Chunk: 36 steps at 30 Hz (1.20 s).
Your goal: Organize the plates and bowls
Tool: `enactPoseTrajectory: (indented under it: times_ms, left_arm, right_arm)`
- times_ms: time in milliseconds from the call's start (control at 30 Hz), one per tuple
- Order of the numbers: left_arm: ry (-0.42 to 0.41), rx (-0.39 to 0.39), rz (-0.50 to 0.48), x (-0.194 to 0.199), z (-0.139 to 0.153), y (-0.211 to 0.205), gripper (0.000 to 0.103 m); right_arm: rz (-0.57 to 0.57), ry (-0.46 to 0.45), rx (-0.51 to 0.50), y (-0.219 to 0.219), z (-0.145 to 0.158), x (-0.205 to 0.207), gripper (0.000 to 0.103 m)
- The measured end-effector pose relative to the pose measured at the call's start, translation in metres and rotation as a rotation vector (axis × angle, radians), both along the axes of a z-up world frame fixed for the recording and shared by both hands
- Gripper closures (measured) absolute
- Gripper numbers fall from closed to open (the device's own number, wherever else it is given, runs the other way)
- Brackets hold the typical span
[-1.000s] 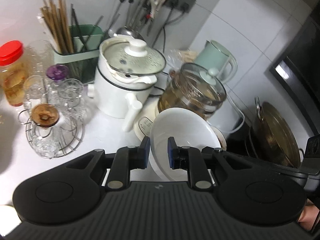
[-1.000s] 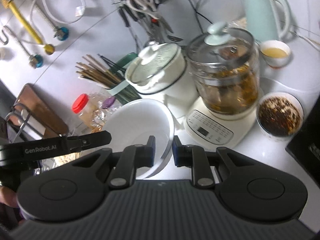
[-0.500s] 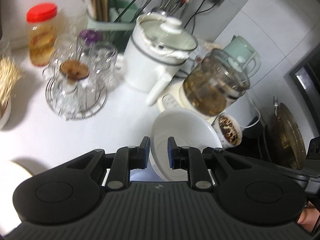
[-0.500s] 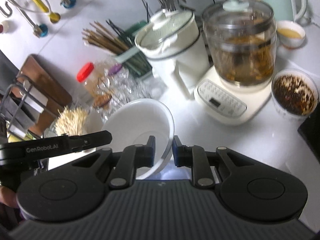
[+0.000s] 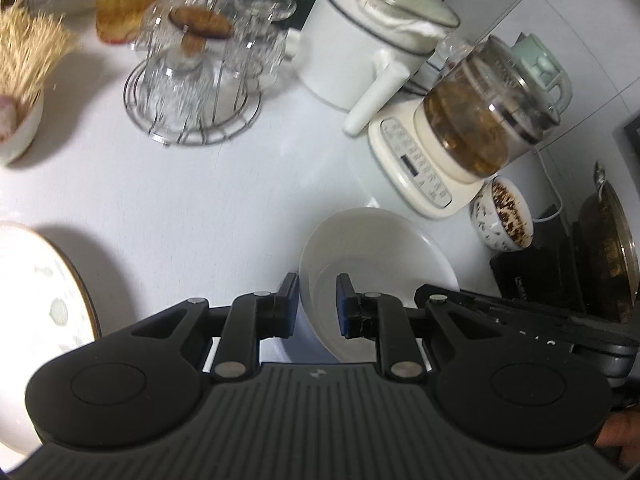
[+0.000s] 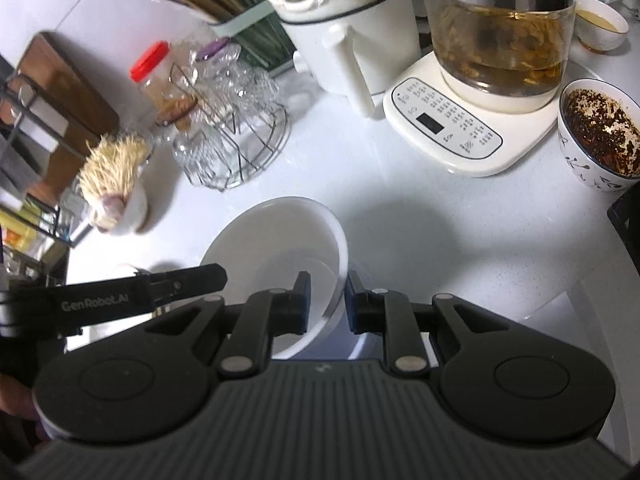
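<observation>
A plain white bowl (image 5: 380, 256) is held between both grippers, low over the white counter. My left gripper (image 5: 318, 306) is shut on its left rim, and my right gripper (image 6: 326, 304) is shut on its right rim; the bowl also shows in the right wrist view (image 6: 276, 248). A white plate with a brown rim and green pattern (image 5: 40, 300) lies at the left edge of the left wrist view. A patterned bowl of dark flakes (image 6: 600, 140) stands at the right.
A glass kettle on a cream base (image 6: 496, 40), a white pot (image 6: 344, 28), a wire rack of glasses (image 6: 232, 128), a bowl of toothpicks (image 6: 116, 184), a red-lidded jar (image 6: 154, 72) and a chopstick holder (image 6: 240, 28) crowd the back. A dark stove edge (image 5: 532, 276) lies right.
Both grippers have come down and back towards the counter with the bowl still held. The appliances now sit higher in view, and the patterned plate has come into sight at left.
</observation>
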<state>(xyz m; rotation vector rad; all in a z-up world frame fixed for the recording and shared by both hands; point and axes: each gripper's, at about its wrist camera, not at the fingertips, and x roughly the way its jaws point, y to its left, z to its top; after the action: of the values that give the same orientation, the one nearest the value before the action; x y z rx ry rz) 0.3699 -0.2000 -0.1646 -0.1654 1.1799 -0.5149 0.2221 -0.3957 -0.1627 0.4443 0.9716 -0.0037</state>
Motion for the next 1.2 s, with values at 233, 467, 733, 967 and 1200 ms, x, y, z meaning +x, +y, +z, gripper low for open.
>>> enactPoseTrajectory:
  times_ms: [233, 467, 733, 967, 1200]
  left_arm:
    - [0.036, 0.005, 0.015, -0.004, -0.014, 0.000, 0.082]
    - [0.009, -0.006, 0.040, -0.008, -0.003, 0.003, 0.082]
    - [-0.014, 0.028, 0.060, -0.011, 0.003, 0.005, 0.049]
    - [0.001, 0.021, 0.067, -0.006, -0.004, 0.006, 0.049]
    - [0.011, 0.024, 0.074, -0.004, -0.018, 0.000, 0.049]
  right_arm:
    - [0.045, 0.042, -0.019, -0.001, -0.011, 0.005, 0.081]
    - [0.052, 0.029, -0.005, -0.003, -0.003, 0.003, 0.080]
    - [-0.008, 0.007, 0.040, -0.020, 0.005, -0.005, 0.044]
    - [-0.014, -0.033, 0.048, -0.028, 0.007, -0.005, 0.044]
    - [-0.015, -0.019, 0.073, -0.027, -0.013, -0.001, 0.044]
